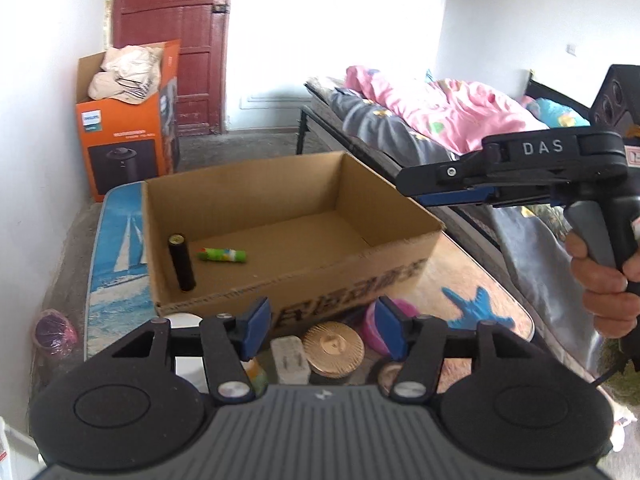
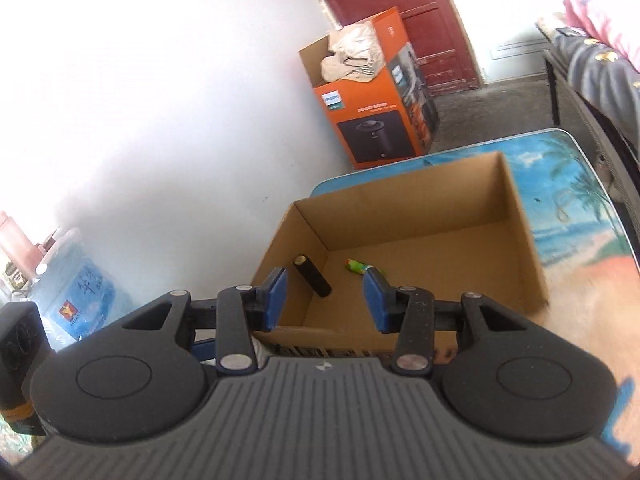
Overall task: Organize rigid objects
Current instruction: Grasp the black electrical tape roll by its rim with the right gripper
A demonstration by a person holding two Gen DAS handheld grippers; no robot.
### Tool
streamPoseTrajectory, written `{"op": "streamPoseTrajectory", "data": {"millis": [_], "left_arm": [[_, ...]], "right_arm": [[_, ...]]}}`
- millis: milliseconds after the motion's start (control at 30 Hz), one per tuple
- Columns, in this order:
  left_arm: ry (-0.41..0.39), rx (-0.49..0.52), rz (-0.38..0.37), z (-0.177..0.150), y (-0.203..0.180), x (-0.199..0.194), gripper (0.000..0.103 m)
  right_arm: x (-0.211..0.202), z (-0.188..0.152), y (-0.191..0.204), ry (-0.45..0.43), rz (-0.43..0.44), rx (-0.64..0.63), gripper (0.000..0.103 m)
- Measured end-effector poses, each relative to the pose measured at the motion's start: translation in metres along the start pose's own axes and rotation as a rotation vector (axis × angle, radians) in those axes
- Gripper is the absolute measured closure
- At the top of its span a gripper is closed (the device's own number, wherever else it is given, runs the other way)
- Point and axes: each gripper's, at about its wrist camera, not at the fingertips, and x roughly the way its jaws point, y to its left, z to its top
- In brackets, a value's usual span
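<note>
1. Left wrist view showed your left hand-held gripper (image 1: 320, 326) with its jaws partly apart and nothing between them, poised low over the loose items on the worktop (image 1: 460, 276): a round gold ribbed lid (image 1: 333, 349), a white plug-shaped block (image 1: 289, 360) and a pink-and-purple round container (image 1: 374, 330).
2. Your right hand-held gripper (image 2: 325, 298) was also partly open and empty, above the near wall of the open brown cardboard box (image 2: 532, 264).
3. The black cylinder (image 2: 312, 276) and the green tube (image 2: 357, 266) already lay inside the box.
4. The risk I judged: the items sat crowded against the box wall, so closing could have caught two at once or nudged the box.
5. Only the left view showed those items and your hand (image 1: 608, 280); only the right showed the blue water jug (image 2: 84, 296).
</note>
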Motion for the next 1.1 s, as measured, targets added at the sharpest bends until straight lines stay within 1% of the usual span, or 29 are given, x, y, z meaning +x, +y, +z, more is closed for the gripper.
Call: {"op": "streamPoseTrajectory", "data": {"millis": [100,167,267,300,367,500,567,633,667,967,1033,1100], "left_arm": [[0.068,0.085,-0.051,-0.018,-0.024,0.017,0.039],[0.123,0.143,-0.075,-0.034,-0.040,0.034,0.037],[0.204,0.199,-0.058,-0.053,-0.060,0.062,0.037],[0.221,0.213,-0.048,-0.057,-0.065,0.070,0.037],[0.247,0.236,-0.022,-0.065,-0.073,0.082,0.037],[0.270,0.256,0.019,-0.071,-0.081,0.097,0.037],[0.288,0.261,0.025,-0.072,-0.081,0.103,0.037],[0.299,0.263,0.023,-0.074,-0.081,0.109,0.037],[0.302,0.264,0.022,-0.073,-0.081,0.111,0.036],[0.281,0.245,0.014,-0.072,-0.080,0.119,0.034],[0.279,0.232,0.006,-0.072,-0.079,0.120,0.036],[0.274,0.224,-0.005,-0.071,-0.078,0.120,0.040]], "right_arm": [[-0.016,-0.042,-0.033,0.003,-0.047,0.099,0.062],[-0.016,-0.070,-0.053,0.020,-0.079,0.161,0.062],[-0.006,-0.101,-0.075,0.070,-0.098,0.235,0.062],[0.001,-0.114,-0.078,0.093,-0.103,0.251,0.062],[0.007,-0.127,-0.082,0.123,-0.107,0.260,0.063],[0.021,-0.135,-0.085,0.161,-0.112,0.233,0.066],[0.029,-0.135,-0.087,0.173,-0.105,0.220,0.066],[0.036,-0.133,-0.087,0.186,-0.101,0.204,0.068],[0.039,-0.133,-0.087,0.191,-0.102,0.195,0.071],[0.058,-0.130,-0.079,0.233,-0.126,0.104,0.081],[0.060,-0.129,-0.077,0.235,-0.136,0.084,0.083],[0.062,-0.129,-0.076,0.237,-0.146,0.064,0.087]]}}
